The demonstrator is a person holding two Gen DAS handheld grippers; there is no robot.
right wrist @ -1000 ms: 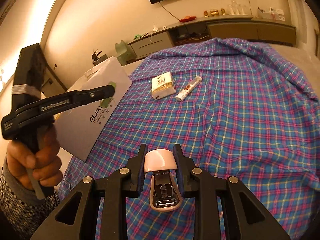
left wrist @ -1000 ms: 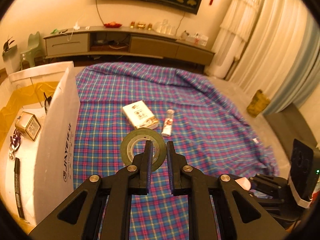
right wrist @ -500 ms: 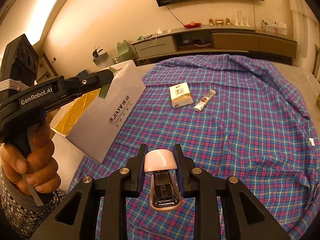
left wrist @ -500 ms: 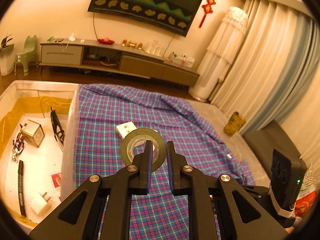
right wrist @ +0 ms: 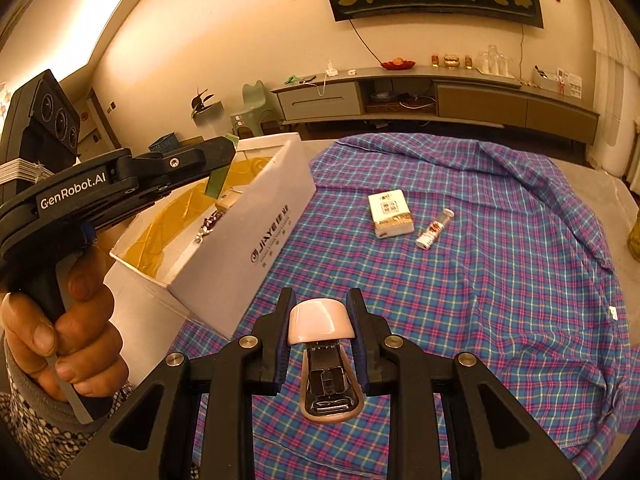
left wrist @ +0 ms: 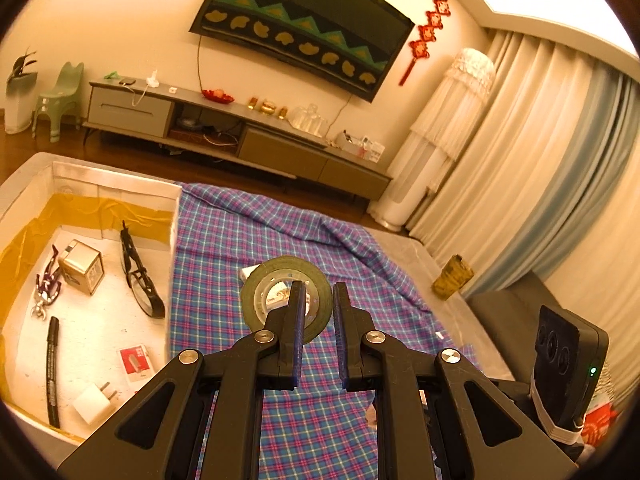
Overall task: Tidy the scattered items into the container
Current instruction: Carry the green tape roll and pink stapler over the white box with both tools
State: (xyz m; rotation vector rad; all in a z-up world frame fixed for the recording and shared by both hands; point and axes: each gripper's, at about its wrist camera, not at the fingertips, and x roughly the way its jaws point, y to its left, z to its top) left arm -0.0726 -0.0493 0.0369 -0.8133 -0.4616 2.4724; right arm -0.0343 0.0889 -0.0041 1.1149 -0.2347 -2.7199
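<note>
My left gripper is shut on a dark green tape roll and holds it in the air above the plaid cloth, right of the white box. In the right wrist view the left gripper hangs over the box's near wall with the tape roll edge-on. My right gripper is shut on a pink stapler above the cloth. A white card box and a small tube lie on the cloth.
The box holds black glasses, a small tin, a marker, a white plug, a red card and a key clip. The plaid cloth covers the surface. A TV cabinet stands behind.
My left gripper has risen with the tape roll and tilted up, so more of the box's inside shows. My right gripper has lifted and drawn back with the stapler.
</note>
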